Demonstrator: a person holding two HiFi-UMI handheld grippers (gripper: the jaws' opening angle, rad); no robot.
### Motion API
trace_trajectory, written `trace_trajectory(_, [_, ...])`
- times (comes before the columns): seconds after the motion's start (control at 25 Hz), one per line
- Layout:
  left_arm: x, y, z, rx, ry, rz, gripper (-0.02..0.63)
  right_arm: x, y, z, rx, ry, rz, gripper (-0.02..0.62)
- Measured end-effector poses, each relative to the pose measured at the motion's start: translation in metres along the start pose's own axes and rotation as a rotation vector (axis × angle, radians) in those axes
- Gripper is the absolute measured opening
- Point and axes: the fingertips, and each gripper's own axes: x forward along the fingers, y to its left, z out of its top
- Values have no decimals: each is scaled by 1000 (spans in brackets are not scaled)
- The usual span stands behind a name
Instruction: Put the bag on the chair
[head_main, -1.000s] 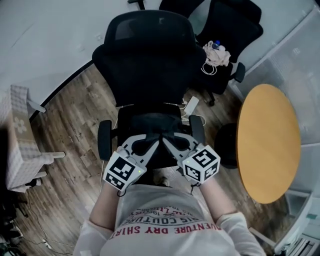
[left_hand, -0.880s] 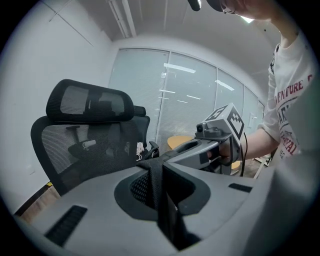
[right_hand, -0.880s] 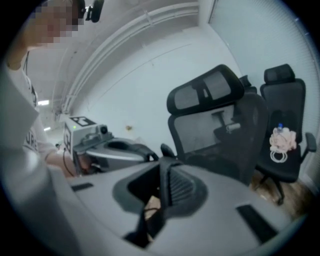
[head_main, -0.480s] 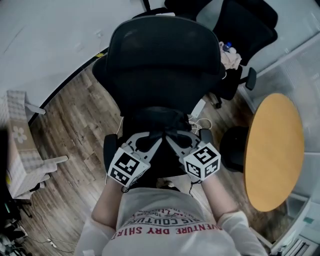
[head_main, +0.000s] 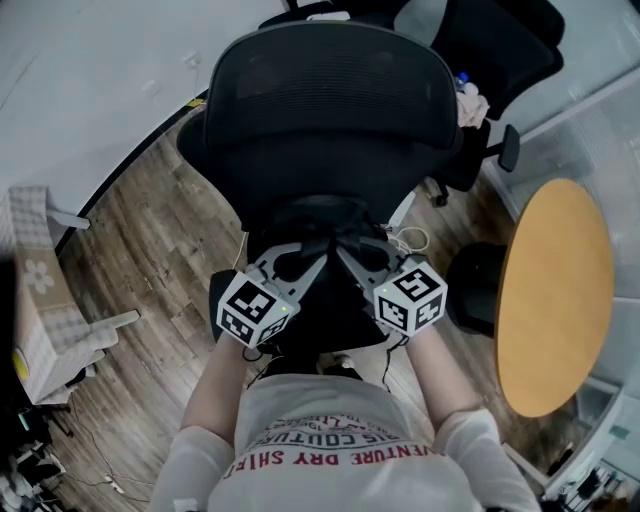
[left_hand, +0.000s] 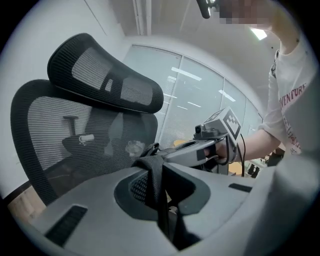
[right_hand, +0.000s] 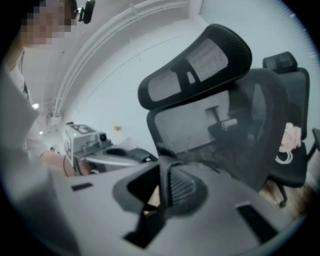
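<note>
The black bag (head_main: 322, 305) hangs by its straps over the seat of the black mesh office chair (head_main: 330, 110), hiding most of the seat. I cannot tell whether it rests on the seat. My left gripper (head_main: 308, 258) is shut on one black webbing strap (left_hand: 156, 190). My right gripper (head_main: 350, 256) is shut on the other strap (right_hand: 164, 192). The two gripper tips nearly meet just in front of the backrest (left_hand: 75, 135). In the left gripper view the right gripper (left_hand: 200, 149) is opposite; in the right gripper view the left gripper (right_hand: 95, 150) is.
A round yellow-topped table (head_main: 555, 290) stands to the right, with a dark stool (head_main: 478, 290) beside it. A second black chair (head_main: 490, 60) carrying a crumpled cloth (head_main: 472, 105) is behind. A patterned box (head_main: 35, 290) sits at the left on the wooden floor (head_main: 170, 230).
Both grippers have carried the bag forward, closer to the chair's backrest. The chair now fills more of the head view.
</note>
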Motion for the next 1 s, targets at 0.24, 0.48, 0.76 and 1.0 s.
trace_trajectory(0.24, [17, 8, -44, 10, 60, -5, 55, 12, -16, -30, -20, 44, -33, 63])
trace_trajectory(0.48, [33, 16, -91, -35, 109, 21, 55, 19, -39, -78, -31, 156, -107, 74])
trace_trajectory(0.76, [51, 17, -128, -63, 178, -5, 55, 21, -58, -104, -5, 235, -180, 96])
trace_trajectory(1.0, [47, 26, -124, -104, 130, 118, 146, 9, -63, -99, 9, 182, -268, 212])
